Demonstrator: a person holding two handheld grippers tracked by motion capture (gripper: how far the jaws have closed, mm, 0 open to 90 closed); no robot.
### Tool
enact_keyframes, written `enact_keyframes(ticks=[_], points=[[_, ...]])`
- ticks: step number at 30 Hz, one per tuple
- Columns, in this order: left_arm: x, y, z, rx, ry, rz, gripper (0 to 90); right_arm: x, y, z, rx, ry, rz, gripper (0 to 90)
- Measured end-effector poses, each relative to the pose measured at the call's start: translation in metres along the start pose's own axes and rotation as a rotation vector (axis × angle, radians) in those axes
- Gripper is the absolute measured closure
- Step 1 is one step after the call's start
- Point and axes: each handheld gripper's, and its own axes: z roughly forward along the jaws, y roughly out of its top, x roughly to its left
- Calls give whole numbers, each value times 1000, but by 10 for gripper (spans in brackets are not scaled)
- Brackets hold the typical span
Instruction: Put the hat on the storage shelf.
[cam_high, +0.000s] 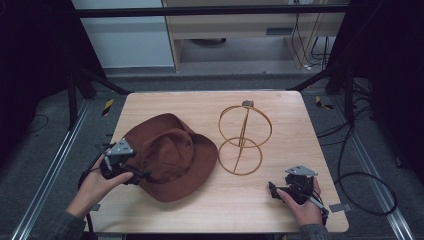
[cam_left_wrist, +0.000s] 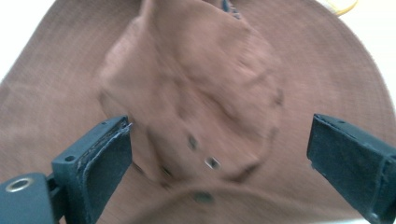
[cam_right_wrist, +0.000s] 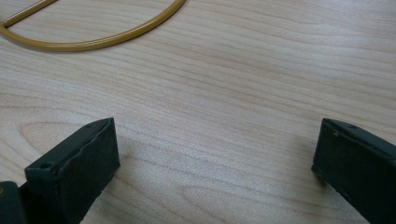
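The brown hat (cam_high: 170, 155) lies crown up on the desk (cam_high: 280, 200), its brim's long axis running toward the desk's near edge. The gold wire stand (cam_high: 243, 140) is just beside it. The left tool (cam_high: 142, 175), jaws apart, sits at the hat's brim. Beyond the stand, well apart from the hat, the right tool (cam_high: 272, 190) rests over bare wood, jaws apart.

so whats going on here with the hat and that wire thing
A person holds a gripper in each hand at a wooden table. The left gripper is open at the near-left brim of a brown hat, its jaws spread either side of the crown in the left gripper view, not yet closed on it. The right gripper is open too, low over bare wood near the front right. A gold wire stand sits upright beside the hat.
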Motion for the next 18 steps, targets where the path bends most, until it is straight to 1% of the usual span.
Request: enact_keyframes(ticks=[2, 5, 8, 9, 10, 11, 14, 15, 18], points=[[4, 10, 4, 16, 4, 18, 66, 0, 0, 0, 0, 0, 1, 4], [9, 26, 10, 34, 8, 24, 68, 0, 0, 0, 0, 1, 2, 4], [10, 33, 15, 65, 16, 51, 64, 0, 0, 0, -1, 5, 0, 5], [12, 35, 19, 79, -4, 44, 64, 0, 0, 0, -1, 5, 1, 5], [14, 35, 21, 81, -15, 26, 64, 0, 0, 0, -1, 4, -1, 5], [16, 35, 24, 90, -18, 14, 65, 0, 0, 0, -2, 5, 1, 5], [20, 35, 30, 123, -4, 20, 64, 1, 0, 0, -2, 7, 2, 5], [21, 36, 32, 127, -9, 15, 64, 1, 0, 0, -2, 7, 1, 5], [23, 37, 34, 133, -6, 9, 61, 1, 0, 0, -3, 8, 2, 5]])
